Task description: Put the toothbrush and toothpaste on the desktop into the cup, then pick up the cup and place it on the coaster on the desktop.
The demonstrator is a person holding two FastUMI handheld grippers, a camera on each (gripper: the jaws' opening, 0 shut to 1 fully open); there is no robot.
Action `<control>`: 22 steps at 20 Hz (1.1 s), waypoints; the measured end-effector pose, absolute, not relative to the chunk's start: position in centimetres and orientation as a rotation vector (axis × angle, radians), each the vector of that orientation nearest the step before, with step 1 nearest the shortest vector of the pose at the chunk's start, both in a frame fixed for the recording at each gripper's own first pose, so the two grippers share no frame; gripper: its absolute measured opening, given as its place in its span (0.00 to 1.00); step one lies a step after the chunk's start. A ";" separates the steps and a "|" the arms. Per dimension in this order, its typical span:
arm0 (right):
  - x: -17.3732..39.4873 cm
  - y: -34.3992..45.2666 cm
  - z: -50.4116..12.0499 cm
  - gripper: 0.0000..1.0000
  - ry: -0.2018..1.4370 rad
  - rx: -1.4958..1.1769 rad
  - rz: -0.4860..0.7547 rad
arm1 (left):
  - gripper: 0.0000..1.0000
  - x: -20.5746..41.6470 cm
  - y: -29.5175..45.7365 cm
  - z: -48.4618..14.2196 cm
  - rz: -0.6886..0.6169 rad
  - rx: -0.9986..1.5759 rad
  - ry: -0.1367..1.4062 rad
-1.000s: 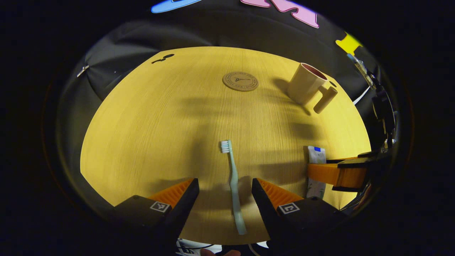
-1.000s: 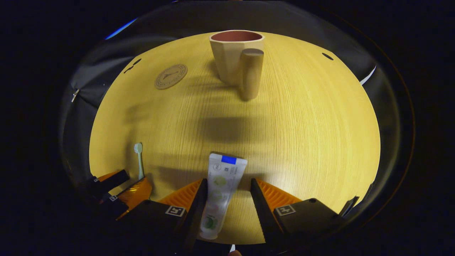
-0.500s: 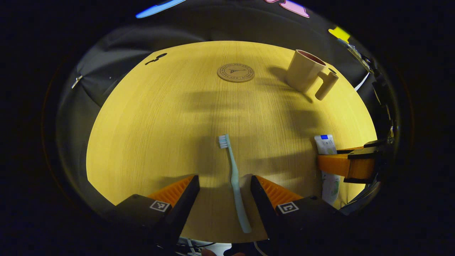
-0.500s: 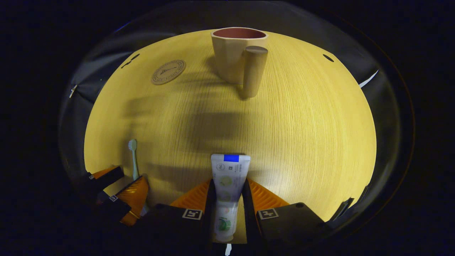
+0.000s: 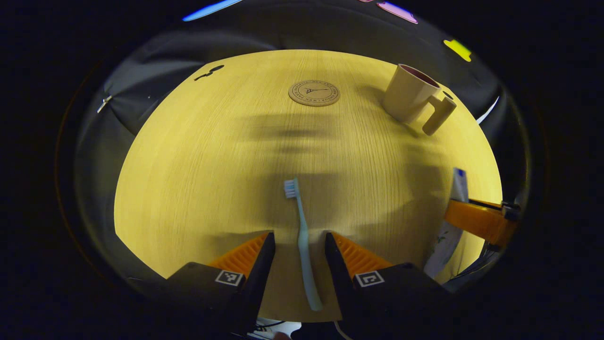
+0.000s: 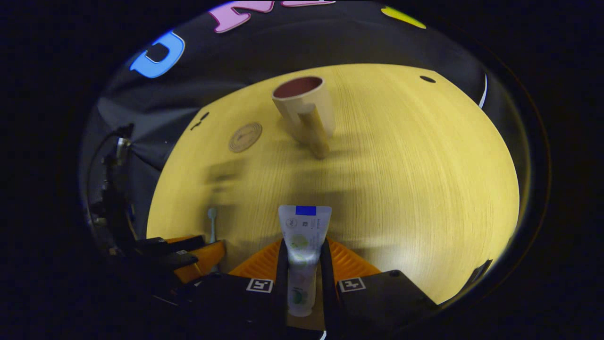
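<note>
A pale green toothbrush (image 5: 302,241) lies on the wooden desktop (image 5: 188,165), bristles pointing away. My left gripper (image 5: 299,245) straddles its handle, open, with a small gap on each side. My right gripper (image 6: 303,245) is shut on the white toothpaste tube (image 6: 304,226), held above the desktop (image 6: 424,165) with its flat end forward. In the left gripper view the tube (image 5: 457,186) and the right gripper (image 5: 476,219) sit at the right edge. The beige cup (image 5: 408,94) (image 6: 304,106) stands upright at the far right, its handle toward me. A round coaster (image 5: 314,92) (image 6: 245,137) lies left of it.
Black cloth walls surround the desk on the far sides. In the right gripper view the left gripper (image 6: 188,252) and the toothbrush (image 6: 212,219) sit at the lower left. Bare wood lies between the grippers and the cup.
My right gripper closed on the toothpaste and lifted and tilted it off the desk. The left gripper's jaws narrowed around the toothbrush handle.
</note>
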State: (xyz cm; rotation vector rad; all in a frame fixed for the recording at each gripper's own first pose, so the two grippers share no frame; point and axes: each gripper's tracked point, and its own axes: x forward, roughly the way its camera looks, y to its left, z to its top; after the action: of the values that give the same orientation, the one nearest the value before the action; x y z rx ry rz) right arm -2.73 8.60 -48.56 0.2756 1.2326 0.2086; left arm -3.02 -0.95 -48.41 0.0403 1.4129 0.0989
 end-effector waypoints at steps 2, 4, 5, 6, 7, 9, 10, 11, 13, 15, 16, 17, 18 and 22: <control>-1.6 8.3 -46.7 0.35 1.159 0.286 0.229 | 0.55 -2.7 -1.5 -48.6 0.101 0.044 1.407; -0.7 8.0 -45.3 0.35 1.114 0.301 0.240 | 0.25 -2.7 -2.1 -48.7 0.092 0.078 1.411; -0.4 7.8 -45.0 0.35 1.096 0.304 0.246 | 0.17 -2.7 -2.2 -48.6 0.089 0.111 1.414; -0.2 7.6 -44.7 0.35 1.082 0.308 0.251 | 0.14 -2.5 -2.2 -48.6 0.087 0.140 1.406; -0.1 7.4 -44.5 0.35 1.070 0.316 0.253 | 0.11 -2.5 -2.3 -48.5 0.087 0.157 1.396; 0.0 7.1 -43.9 0.35 1.039 0.331 0.256 | 0.07 -2.3 -2.4 -48.5 0.086 0.158 1.371; 0.1 6.9 -43.4 0.35 1.021 0.333 0.260 | 0.07 -2.4 -2.6 -48.5 0.081 0.133 1.365; 0.1 6.7 -43.0 0.35 1.001 0.338 0.263 | 0.06 -2.4 -2.7 -48.3 0.081 0.115 1.350; 0.3 6.6 -42.1 0.35 0.961 0.354 0.263 | 0.06 -2.2 -2.7 -47.8 0.071 0.103 1.315; 0.3 7.0 -41.6 0.35 0.925 0.350 0.279 | 0.06 -1.8 -2.9 -47.0 0.068 0.081 1.275; 0.1 7.2 -41.3 0.35 0.911 0.338 0.291 | 0.06 -1.6 -3.1 -46.5 0.063 0.067 1.251; 0.0 7.4 -41.1 0.35 0.896 0.328 0.303 | 0.06 -1.3 -3.3 -45.9 0.059 0.057 1.218; -0.2 7.7 -40.9 0.35 0.880 0.326 0.312 | 0.06 -1.0 -3.4 -45.3 0.057 0.048 1.185; -0.8 8.0 -41.2 0.23 0.867 0.269 0.325 | 0.06 0.0 -4.2 -42.7 0.037 0.008 1.054</control>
State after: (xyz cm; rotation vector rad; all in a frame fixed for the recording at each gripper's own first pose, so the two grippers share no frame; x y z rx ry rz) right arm -0.84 8.00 -41.24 0.2686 0.8669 0.3251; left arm 0.04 -4.16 -42.70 0.0084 1.0542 0.0368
